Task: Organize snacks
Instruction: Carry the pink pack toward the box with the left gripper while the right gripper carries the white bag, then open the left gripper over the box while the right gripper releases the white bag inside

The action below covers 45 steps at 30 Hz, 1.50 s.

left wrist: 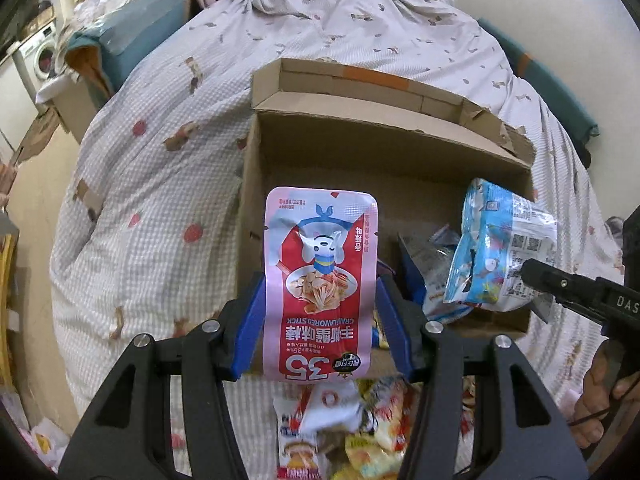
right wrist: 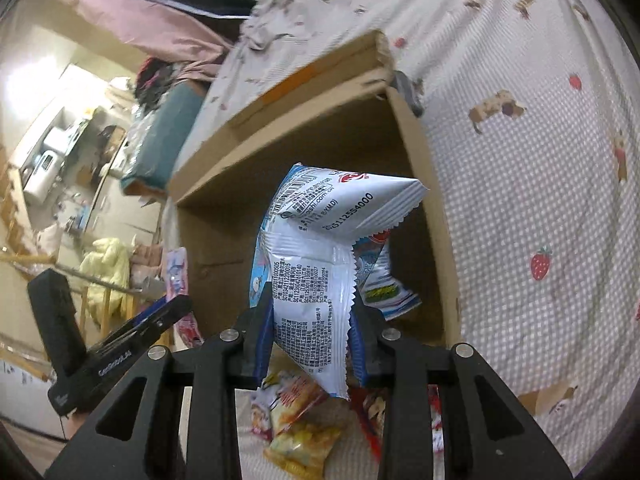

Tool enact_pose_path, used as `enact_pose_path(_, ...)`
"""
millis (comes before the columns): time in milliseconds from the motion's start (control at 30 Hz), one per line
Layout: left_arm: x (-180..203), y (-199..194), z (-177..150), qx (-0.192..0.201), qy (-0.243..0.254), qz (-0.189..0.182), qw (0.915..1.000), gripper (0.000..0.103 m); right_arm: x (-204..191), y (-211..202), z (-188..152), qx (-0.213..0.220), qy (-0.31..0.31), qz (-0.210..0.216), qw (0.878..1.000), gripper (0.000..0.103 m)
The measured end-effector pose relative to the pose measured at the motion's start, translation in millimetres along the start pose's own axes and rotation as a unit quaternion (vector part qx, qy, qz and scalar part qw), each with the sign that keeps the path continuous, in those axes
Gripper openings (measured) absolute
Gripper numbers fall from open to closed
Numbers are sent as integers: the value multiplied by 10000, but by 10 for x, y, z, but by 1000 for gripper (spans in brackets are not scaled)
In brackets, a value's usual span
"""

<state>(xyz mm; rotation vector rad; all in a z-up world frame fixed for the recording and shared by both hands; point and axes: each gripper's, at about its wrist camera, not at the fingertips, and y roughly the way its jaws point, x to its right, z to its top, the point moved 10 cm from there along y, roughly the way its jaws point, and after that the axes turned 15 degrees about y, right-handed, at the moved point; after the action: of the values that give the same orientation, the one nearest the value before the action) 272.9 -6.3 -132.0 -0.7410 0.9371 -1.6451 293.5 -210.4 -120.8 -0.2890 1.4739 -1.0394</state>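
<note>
Left gripper (left wrist: 320, 300): fingers clamped on pink packet (left wrist: 322, 280), held at the near wall of the box (left wrist: 360, 152). Right gripper (right wrist: 312, 332): fingers clamped on white packet (right wrist: 320, 272), apparently over the box mouth. Release low inside; walls tall, floor mostly free. Loose snacks (right wrist: 296, 424) lay on the bed (right wrist: 520, 200).

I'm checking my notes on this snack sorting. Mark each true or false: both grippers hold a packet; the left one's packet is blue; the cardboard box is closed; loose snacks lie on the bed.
1. Both grippers hold a packet: true. The left gripper and right gripper each clamp one.
2. The left one's packet is blue: false. It holds a red packet; the blue and white packet is in the right.
3. The cardboard box is closed: false, it is open.
4. Loose snacks lie on the bed: true.
</note>
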Motion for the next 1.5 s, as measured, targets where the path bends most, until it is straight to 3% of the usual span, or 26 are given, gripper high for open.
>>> enact_pose_path(333,57,238,-3,-35,131,2,9999,51,117,239,83,91,197,-103,9997,35)
enact_pose_path(667,64,298,-12,-85,94,-19,9999,52,76,220,102,152,280,22,9995,38)
enact_pose_path(800,70,310,-25,-99,103,-43,9999,52,24,113,117,255,259,213,9991,60)
enact_pose_path(1133,99,346,-74,-191,125,-76,9997,54,-90,33,98,300,-32,175,9994,73)
enact_pose_path(1267,84,297,-66,-101,83,-20,9999,78,-137,44,74,286,-207,108,9993,79)
enact_pose_path(1500,45,52,-50,153,-38,-91,9998,80,-91,35,5,401,-338,-171,9985,91)
